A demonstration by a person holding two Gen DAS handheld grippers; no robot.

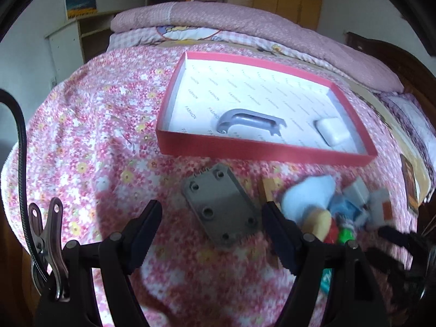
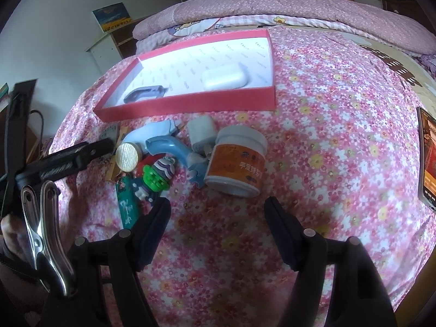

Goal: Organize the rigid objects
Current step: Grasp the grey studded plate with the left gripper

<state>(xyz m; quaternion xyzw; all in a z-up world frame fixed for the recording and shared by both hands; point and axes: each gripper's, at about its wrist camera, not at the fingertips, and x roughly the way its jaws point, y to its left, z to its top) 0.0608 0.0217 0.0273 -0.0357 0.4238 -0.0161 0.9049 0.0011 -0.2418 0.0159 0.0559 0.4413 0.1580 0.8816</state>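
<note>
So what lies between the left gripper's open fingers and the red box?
In the left wrist view, a grey plate lies on the bedspread between the left gripper and the red box.

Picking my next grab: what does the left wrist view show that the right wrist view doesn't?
Left wrist only: a grey plate with holes, lying on the bedspread between the open left gripper fingers.
Right wrist only: an orange jar beyond the open right gripper, and a phone at the right edge.
Both: the red box, holding a grey handle and white case.
</note>
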